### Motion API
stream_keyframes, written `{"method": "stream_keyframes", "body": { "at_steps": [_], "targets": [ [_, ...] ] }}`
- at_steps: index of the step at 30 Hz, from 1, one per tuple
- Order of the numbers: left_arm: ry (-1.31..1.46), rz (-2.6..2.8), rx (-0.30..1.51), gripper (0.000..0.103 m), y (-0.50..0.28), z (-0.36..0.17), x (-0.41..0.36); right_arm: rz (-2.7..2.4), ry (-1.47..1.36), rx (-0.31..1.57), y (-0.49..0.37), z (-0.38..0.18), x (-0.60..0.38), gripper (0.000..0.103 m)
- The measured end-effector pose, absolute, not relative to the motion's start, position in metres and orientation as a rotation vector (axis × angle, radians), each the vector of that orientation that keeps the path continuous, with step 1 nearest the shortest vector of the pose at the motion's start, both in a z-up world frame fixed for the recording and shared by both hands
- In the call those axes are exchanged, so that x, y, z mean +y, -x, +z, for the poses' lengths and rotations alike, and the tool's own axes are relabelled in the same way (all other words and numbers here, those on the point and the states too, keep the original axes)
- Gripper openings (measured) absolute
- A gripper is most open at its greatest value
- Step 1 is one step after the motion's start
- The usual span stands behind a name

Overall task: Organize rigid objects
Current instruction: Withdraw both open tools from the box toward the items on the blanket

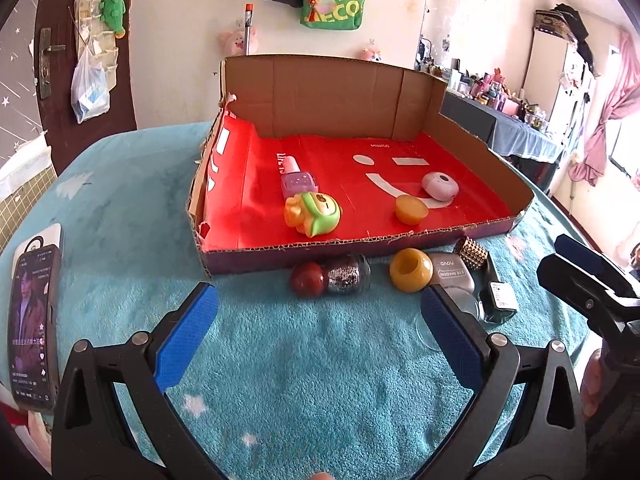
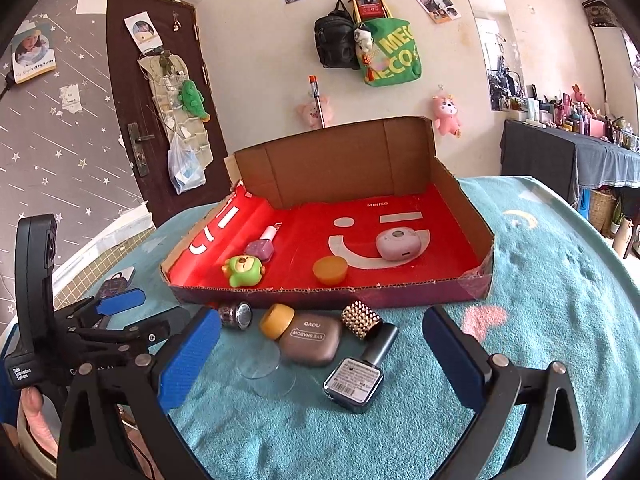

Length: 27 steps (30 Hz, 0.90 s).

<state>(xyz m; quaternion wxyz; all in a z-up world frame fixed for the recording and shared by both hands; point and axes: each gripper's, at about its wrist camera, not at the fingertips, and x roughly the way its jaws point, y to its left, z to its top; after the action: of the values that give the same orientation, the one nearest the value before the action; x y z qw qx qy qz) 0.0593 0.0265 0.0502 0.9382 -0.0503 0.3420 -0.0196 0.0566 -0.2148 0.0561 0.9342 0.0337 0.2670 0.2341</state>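
Blue-padded fingers frame both views from below: the left gripper (image 1: 319, 322) and the right gripper (image 2: 322, 354) both stand wide open and hold nothing, each hovering low over the teal blanket (image 1: 280, 380) that covers the desk.

Largest is the cardboard tray (image 2: 460, 196), lined in red, filling the middle of each frame beyond the fingertips. Inside it lie a pink pod (image 2: 398, 243) at right, a green toy (image 2: 243, 270) at lower left with a purple bottle (image 2: 262, 247) just behind it, and an orange cap (image 2: 330, 270) between toy and pod.

Outside the tray's near wall, a row of loose things lies on the blanket. In the right wrist view they sit between the open fingers: a brown eye-shadow case (image 2: 310, 338) in the centre, a dark polish bottle (image 2: 356, 380) lower right of it, a gold studded piece (image 2: 360, 318) above that, a yellow jar (image 2: 277, 321) touching the case's left end, a glitter bottle (image 2: 236, 314) further left, and a clear disc (image 2: 258, 360) below the jar.

In the left wrist view a red ball (image 1: 308, 278) touches the glitter bottle, just beyond the fingertips. A phone (image 1: 34, 320) lies at the lower left edge.
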Motion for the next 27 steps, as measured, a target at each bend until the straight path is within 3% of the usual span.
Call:
{"method": "stream_keyframes", "body": {
  "at_steps": [20,27],
  "targets": [
    [0.118,-0.073,0.723,0.102,-0.057,0.04,0.024,0.463,-0.043,0.593,-0.057,0.038,-0.21,0.103],
    [0.112,-0.084,0.729,0.099,-0.056,0.037,0.022,0.46,-0.035,0.618,-0.058,0.031,-0.209,0.097]
  ]
}}
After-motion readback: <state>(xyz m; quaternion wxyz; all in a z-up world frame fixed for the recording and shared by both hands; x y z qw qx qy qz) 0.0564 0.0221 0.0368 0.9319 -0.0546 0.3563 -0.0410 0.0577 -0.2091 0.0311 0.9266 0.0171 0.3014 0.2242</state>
